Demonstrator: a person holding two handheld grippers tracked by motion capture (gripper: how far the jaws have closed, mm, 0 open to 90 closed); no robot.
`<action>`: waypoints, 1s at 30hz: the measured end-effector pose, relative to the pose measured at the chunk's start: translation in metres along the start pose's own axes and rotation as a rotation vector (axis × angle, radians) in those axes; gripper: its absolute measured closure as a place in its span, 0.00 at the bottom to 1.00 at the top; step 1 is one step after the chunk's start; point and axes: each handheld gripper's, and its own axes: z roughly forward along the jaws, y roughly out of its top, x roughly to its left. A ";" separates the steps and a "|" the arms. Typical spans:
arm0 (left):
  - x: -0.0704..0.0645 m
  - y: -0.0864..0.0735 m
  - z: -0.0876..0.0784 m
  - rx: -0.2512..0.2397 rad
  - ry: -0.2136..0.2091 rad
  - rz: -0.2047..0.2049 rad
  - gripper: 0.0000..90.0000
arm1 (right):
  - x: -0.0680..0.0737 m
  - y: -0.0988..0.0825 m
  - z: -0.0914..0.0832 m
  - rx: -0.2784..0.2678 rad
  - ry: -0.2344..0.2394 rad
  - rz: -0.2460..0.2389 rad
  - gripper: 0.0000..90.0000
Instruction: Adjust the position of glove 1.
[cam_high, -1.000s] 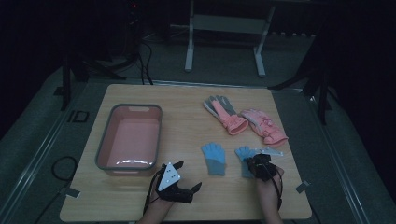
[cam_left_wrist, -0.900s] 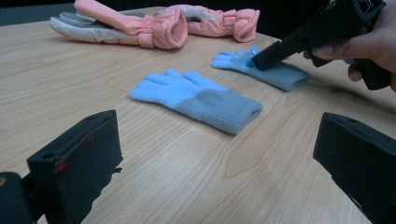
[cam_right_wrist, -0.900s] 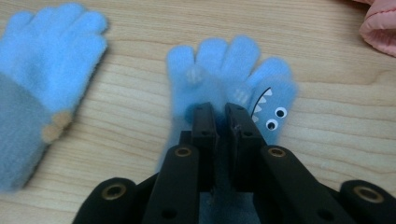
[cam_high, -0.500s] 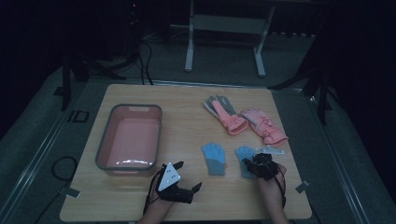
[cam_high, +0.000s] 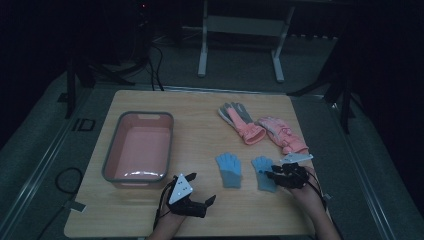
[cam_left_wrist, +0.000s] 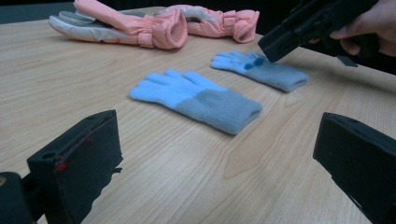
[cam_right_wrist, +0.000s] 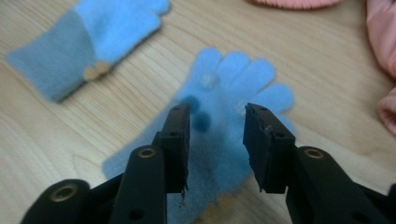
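Currently we judge the step as release or regrip: our right gripper (cam_right_wrist: 217, 140) hovers just above the small light-blue knitted glove with dark dots (cam_right_wrist: 229, 121), jaws having just been opening, parted, nothing pinched. That glove lies flat on the wooden table (cam_high: 200, 125), beside its blue twin (cam_high: 229, 170). Left gripper (cam_left_wrist: 219, 186) rests open. Next move calls for lowering and closing on the knit.
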 end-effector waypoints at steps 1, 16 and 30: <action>0.000 0.000 0.000 0.001 0.000 0.000 0.01 | 0.000 -0.001 0.001 -0.005 0.003 0.008 0.70; 0.000 0.000 0.000 0.001 0.000 0.002 0.01 | 0.012 -0.011 0.018 -0.029 -0.015 0.034 0.94; 0.000 0.000 0.000 0.000 -0.001 0.000 0.01 | 0.033 0.055 -0.023 -0.167 -0.009 0.078 0.96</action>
